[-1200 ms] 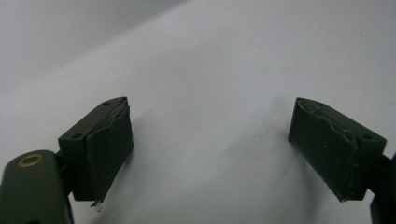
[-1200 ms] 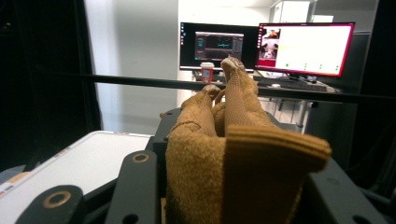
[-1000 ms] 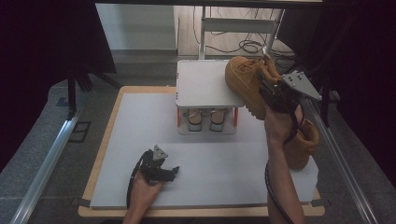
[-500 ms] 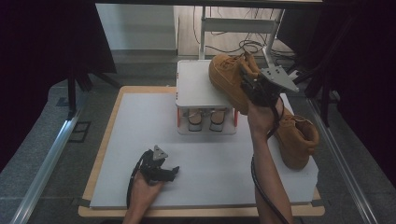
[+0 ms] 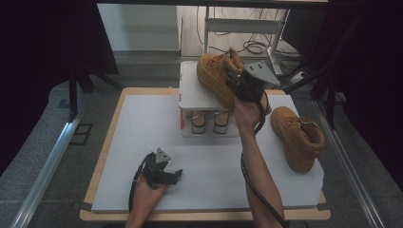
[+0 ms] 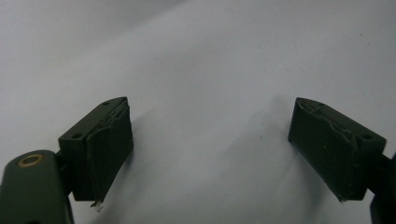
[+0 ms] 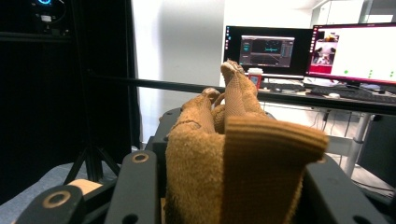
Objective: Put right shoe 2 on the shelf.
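A tan boot (image 5: 215, 75), gripped at its collar by the right gripper (image 5: 237, 81), hangs over the white stand (image 5: 195, 92) at the table's (image 5: 142, 123) far edge; a second boot (image 5: 297, 135) lies near the right edge, while the left gripper (image 5: 172, 175) rests open near the front edge.
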A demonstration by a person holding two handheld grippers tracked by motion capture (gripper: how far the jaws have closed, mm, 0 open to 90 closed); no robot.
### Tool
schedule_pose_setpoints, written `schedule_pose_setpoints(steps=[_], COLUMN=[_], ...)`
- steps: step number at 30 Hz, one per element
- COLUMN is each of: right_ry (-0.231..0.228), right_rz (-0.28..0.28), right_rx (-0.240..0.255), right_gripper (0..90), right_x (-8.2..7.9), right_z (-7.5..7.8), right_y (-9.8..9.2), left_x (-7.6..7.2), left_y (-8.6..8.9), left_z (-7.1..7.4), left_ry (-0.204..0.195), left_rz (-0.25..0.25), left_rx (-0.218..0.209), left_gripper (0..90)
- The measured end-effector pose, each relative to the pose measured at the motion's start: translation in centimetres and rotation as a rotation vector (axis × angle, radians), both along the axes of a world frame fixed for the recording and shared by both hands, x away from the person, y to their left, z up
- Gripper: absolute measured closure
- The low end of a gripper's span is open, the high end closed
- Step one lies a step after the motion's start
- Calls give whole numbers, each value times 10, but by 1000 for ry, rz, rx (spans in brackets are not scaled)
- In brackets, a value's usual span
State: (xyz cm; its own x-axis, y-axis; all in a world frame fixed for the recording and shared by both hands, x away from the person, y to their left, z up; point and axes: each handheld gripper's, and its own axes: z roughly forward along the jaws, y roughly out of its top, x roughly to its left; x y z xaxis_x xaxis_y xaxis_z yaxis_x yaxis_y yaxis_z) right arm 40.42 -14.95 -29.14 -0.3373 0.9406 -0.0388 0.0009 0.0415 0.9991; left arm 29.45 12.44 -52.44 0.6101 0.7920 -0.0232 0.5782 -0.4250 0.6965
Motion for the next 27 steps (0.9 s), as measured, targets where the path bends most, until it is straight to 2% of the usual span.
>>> schedule_pose_setpoints(steps=[14,20,23,27], right_ry=[11,21,30,64], right_rz=[35,48,51,65], right_rx=[9,16,29,38], right_gripper=[582,563,519,412], right_x=[23,28,29,30], right_z=[-9,-14,-15,-18], right_y=[40,46,43,36], left_x=[0,0,0,0], left_y=[0,0,0,0], left_z=[0,0,0,0], left_ry=[-2,-2,-1,-1], left_rz=[0,0,0,0], left_rx=[0,1,0,0], left_gripper=[136,137,137,136])
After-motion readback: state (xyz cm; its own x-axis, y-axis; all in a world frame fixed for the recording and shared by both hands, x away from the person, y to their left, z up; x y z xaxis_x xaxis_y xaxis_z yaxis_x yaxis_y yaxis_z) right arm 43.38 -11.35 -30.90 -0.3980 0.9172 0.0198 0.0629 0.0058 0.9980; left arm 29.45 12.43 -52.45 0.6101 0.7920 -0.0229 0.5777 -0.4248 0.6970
